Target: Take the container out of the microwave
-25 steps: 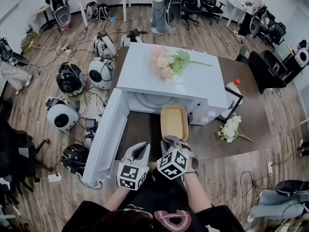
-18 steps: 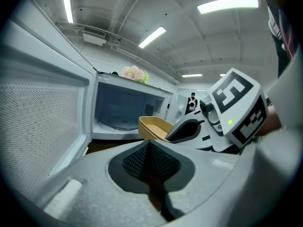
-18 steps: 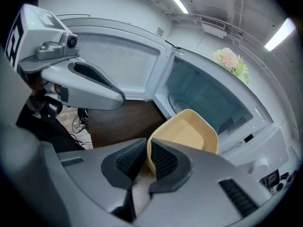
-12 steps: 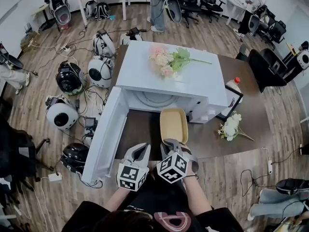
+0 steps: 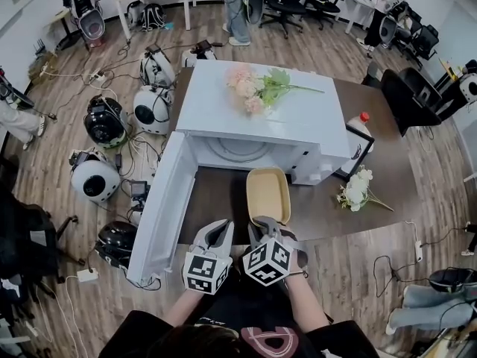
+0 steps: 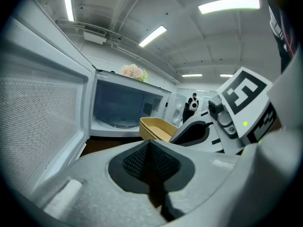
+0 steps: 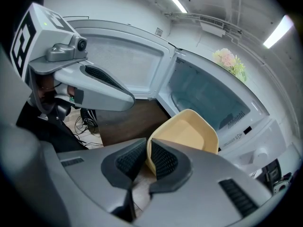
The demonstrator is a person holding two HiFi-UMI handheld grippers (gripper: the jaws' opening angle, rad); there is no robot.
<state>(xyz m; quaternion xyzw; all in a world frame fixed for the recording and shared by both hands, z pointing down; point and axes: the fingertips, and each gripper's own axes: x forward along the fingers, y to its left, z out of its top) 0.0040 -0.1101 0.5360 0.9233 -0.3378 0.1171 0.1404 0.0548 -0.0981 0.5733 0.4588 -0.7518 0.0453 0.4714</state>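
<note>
The right gripper [image 7: 146, 162] is pinching the near rim of the tan container [image 5: 268, 192], which is lying on the table [image 5: 216, 200] just outside the open microwave [image 5: 253, 125], its long axis pointing away from the person, while the left gripper [image 6: 150, 150] is hanging closed and empty just beside it.

One microwave [image 5: 261, 121], one container [image 5: 268, 194], two flower bunches [image 5: 252, 88] [image 5: 356, 192], one bottle [image 5: 360, 126] and two hand-held grippers [image 5: 216, 227] [image 5: 265, 221].

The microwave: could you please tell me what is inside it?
Only the glass turntable shows inside the microwave. The tan container is out in front, its rim pinched by the right gripper, and covers the cavity's lower right corner in the left gripper view.
</note>
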